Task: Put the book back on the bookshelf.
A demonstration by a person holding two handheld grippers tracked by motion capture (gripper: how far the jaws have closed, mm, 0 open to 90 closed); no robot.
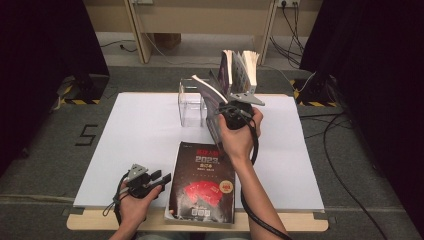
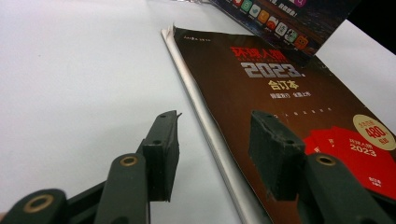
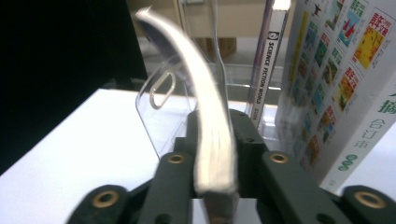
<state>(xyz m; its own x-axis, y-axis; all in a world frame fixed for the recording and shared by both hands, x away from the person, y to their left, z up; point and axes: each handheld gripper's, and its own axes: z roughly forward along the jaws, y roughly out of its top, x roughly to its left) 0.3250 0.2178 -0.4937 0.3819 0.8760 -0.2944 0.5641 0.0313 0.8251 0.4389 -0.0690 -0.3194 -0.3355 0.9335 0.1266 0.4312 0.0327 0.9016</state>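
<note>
The flat-lying magazine (image 1: 202, 182) had a dark brown-black cover with red fan-shaped cards, red and silver-white title lettering, and a cream round badge printed in red; its page edges were pale grey. The held magazine (image 3: 212, 135) showed cream-grey page edges and a dark cover. The upright books (image 1: 240, 70) had white covers tiled with small multicoloured pictures, green lettering, and one purple-grey spine with black type. The clear holder (image 1: 192, 107) was colourless and see-through. The bench (image 1: 125, 145) was plain white with a light wooden edge. The left claw (image 2: 212, 149) and right claw (image 3: 215, 140) were matt black with brass-coloured rivets.
</note>
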